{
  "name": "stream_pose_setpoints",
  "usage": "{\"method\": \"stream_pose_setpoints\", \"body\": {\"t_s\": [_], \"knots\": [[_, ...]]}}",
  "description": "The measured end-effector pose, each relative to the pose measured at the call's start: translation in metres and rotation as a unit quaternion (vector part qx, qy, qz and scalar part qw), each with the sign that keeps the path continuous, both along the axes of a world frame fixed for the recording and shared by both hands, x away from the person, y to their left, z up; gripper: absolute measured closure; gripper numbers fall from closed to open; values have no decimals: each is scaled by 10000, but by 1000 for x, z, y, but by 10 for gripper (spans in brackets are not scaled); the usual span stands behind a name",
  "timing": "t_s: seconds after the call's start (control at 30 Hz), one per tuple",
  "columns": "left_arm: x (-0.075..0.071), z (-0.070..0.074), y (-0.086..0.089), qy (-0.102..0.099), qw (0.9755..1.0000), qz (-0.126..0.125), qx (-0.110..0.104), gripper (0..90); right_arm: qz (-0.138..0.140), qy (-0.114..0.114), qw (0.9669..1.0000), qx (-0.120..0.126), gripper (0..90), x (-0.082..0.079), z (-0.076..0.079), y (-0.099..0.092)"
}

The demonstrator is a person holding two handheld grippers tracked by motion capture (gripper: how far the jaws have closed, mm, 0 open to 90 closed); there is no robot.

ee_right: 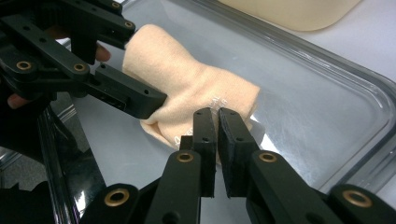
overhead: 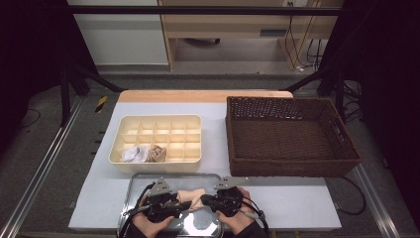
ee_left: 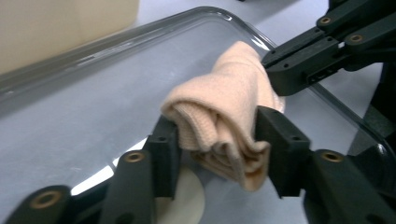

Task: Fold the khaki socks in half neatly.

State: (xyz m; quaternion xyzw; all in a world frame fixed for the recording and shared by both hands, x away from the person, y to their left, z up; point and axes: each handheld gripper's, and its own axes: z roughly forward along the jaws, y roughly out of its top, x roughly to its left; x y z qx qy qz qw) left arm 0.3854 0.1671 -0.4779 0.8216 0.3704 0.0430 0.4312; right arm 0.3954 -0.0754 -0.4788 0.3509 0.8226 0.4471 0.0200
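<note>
A peach cloth (overhead: 190, 195), rolled into a bundle, lies in a shiny metal tray (overhead: 173, 176) at the table's front edge. My left gripper (ee_left: 215, 135) has the bundle's near end squeezed between its two jaws. The cloth (ee_left: 224, 88) bulges above them. My right gripper (ee_right: 217, 122) has its jaws nearly together, pinching the thin edge of the cloth (ee_right: 187, 84) at its other end. In the high view the left gripper (overhead: 177, 201) and right gripper (overhead: 204, 200) face each other across the cloth, each in a person's hand.
Behind the tray stands a cream divided box (overhead: 158, 117) with a white bundle (overhead: 132, 153) and a tan bundle (overhead: 156, 153) in its front compartments. A brown wicker basket (overhead: 292, 168) stands at the right. The tray's raised rim (ee_right: 327, 60) runs around both grippers.
</note>
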Motion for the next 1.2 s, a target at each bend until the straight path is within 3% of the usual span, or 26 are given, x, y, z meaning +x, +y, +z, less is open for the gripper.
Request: {"method": "stream_pose_setpoints", "body": {"t_s": [0.2,0.43,0.57,0.67,0.9,1.2], "knots": [[-3,4,1,-43,10000,-1,-73,659,9,-37,10000,8,850,-1,1,0],[-5,17,6,-152,9993,-71,-342,663,38,-174,9997,187,883,-2,10,-5],[-5,22,9,-252,9992,-55,-306,663,-26,-269,9994,225,884,-3,16,-10],[-5,32,12,-433,9987,-58,-252,662,-259,-402,9987,171,870,0,21,-24],[-2,41,18,-502,9985,10,-217,661,-745,-602,9952,-183,830,2,20,-53],[4,54,26,-606,9980,116,-142,661,-1314,-643,9886,-351,785,-1,16,-91]]}}
